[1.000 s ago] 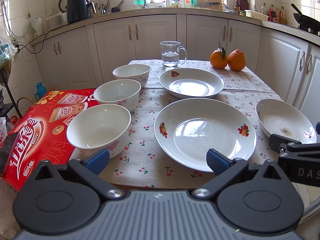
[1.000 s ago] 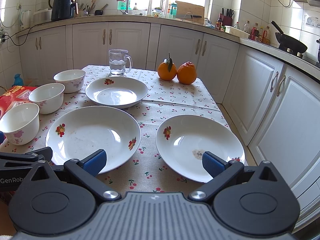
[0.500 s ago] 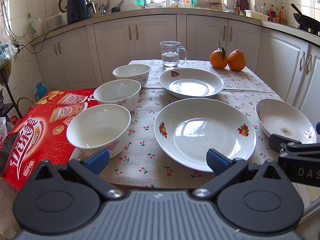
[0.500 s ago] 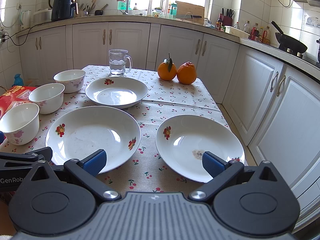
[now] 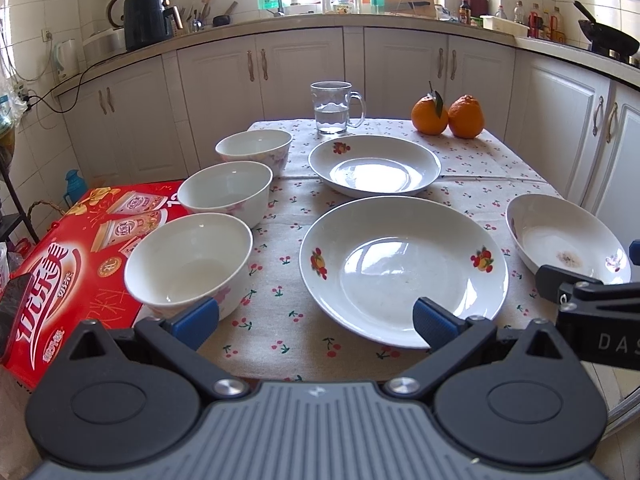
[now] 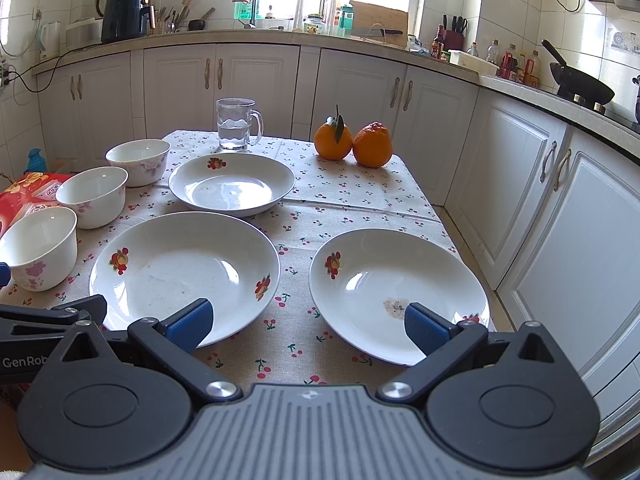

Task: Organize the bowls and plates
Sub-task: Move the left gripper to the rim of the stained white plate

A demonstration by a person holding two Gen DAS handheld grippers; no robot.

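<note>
Nothing is stacked yet: with your left gripper (image 5: pixel 314 318) and right gripper (image 6: pixel 308 322) both spread wide and empty at the table's near edge, three bowls (image 5: pixel 224 192) sit left of the large plate (image 6: pixel 184 272), two smaller plates (image 6: pixel 396 288) beside and behind it.

Bare cloth strip (image 6: pixel 292 236) betw. big plate (image 6: pixel 184 272) & right plate (image 6: pixel 396 292); bowls (image 5: pixel 224 196) crowd left edge; glass mug (image 5: pixel 334 108), oranges (image 5: pixel 448 116) block far end
</note>
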